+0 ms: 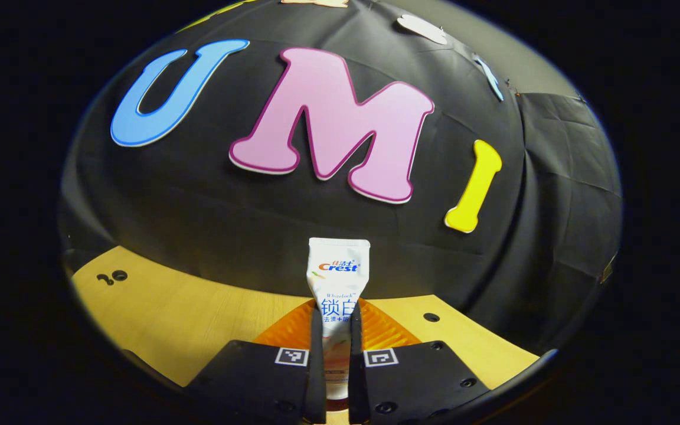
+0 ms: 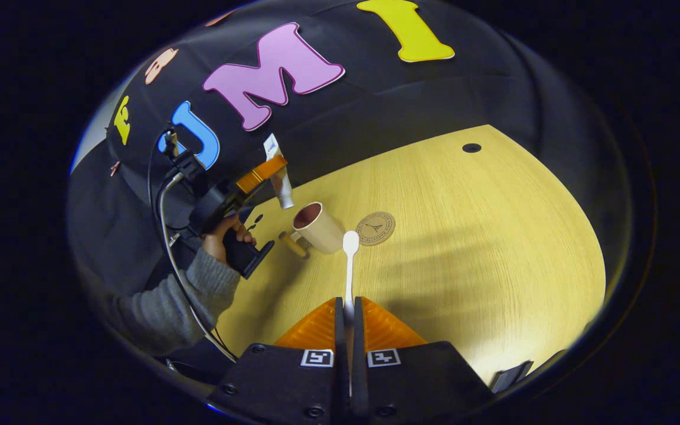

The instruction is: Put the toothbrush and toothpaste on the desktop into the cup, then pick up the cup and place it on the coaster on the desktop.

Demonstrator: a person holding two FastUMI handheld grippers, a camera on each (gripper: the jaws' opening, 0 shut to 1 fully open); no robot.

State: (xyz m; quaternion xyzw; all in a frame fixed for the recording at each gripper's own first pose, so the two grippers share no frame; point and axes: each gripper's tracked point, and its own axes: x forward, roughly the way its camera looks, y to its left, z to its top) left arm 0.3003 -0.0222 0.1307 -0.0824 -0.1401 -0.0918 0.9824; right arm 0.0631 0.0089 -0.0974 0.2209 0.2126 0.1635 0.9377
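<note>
In the left gripper view my left gripper [image 1: 336,316] is shut on a white toothpaste tube [image 1: 339,274] that stands upright between its fingers, raised above the desk. In the right gripper view my right gripper [image 2: 348,307] is shut on a white toothbrush [image 2: 350,262] whose head points away toward the cup. The cream cup [image 2: 318,226] with a dark red inside stands on the wooden desk, its wooden handle toward the left. The round brown coaster [image 2: 375,228] lies just right of the cup. The left gripper [image 2: 263,170], held by a hand, hangs the toothpaste [image 2: 281,180] just above and left of the cup's mouth.
The light wooden desktop [image 2: 464,236] stretches right of the coaster, with a small dark hole [image 2: 471,147] near its far edge. A grey sleeve [image 2: 198,289] and cables [image 2: 166,200] sit at the left. More holes [image 1: 113,277] mark the desk in the left gripper view.
</note>
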